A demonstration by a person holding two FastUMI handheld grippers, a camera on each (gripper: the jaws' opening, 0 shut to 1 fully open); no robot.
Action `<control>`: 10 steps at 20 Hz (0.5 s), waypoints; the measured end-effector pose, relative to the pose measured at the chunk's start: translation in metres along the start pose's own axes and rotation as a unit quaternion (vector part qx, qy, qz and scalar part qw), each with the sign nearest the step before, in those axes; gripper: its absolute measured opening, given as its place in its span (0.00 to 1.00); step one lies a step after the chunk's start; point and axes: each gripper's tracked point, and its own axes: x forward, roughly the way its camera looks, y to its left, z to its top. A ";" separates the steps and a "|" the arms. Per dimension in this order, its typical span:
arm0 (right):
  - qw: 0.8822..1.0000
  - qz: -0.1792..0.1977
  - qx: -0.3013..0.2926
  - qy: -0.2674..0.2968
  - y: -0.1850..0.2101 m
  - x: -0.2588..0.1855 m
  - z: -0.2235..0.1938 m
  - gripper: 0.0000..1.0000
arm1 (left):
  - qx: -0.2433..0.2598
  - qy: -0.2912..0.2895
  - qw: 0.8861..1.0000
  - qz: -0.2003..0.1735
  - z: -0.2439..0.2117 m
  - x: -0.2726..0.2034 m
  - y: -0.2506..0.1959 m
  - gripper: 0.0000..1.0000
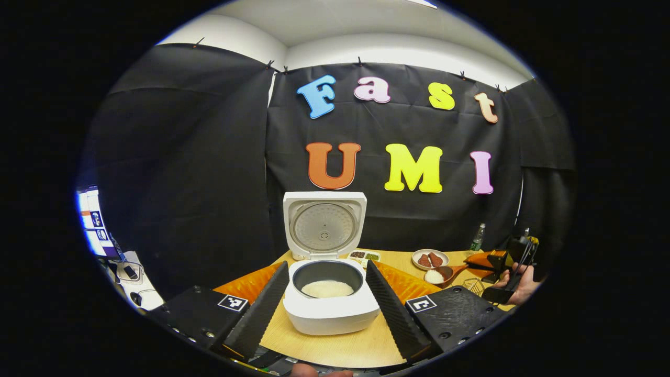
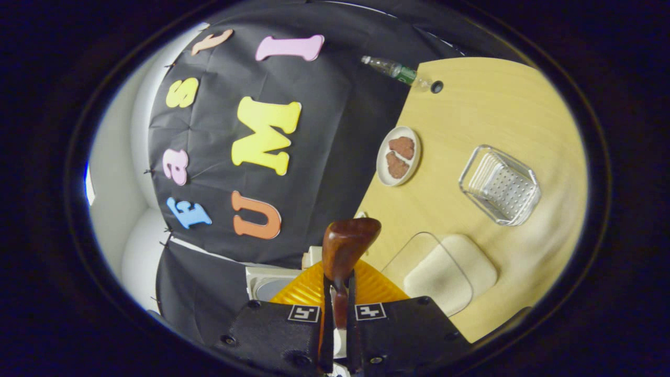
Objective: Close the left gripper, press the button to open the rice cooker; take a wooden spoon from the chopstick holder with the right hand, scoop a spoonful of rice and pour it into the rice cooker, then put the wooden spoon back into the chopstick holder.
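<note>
With the rice cooker (image 1: pixel 331 293) already open on the desk (image 1: pixel 335 345), rice in its pot, between the spread left gripper (image 1: pixel 327 309) fingers, the right gripper (image 2: pixel 339 314) clenches the wooden spoon (image 2: pixel 345 246), tipped near the rice dish (image 2: pixel 445 272); returning it to the chopstick holder (image 2: pixel 500 186) likely remains.

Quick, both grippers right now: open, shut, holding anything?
Left gripper: open, holding nothing, fingers either side of the open rice cooker.
Right gripper: shut on the wooden spoon.
</note>
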 end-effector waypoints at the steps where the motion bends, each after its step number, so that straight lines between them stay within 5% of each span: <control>1: 1.000 0.009 -0.004 0.006 0.014 0.007 -0.008 0.11 | -0.004 0.000 1.000 0.004 -0.002 -0.003 0.007 0.94; 10: 0.992 0.027 -0.096 0.076 0.104 0.087 -0.108 0.11 | 0.013 -0.008 1.000 0.004 -0.010 -0.029 0.043 0.94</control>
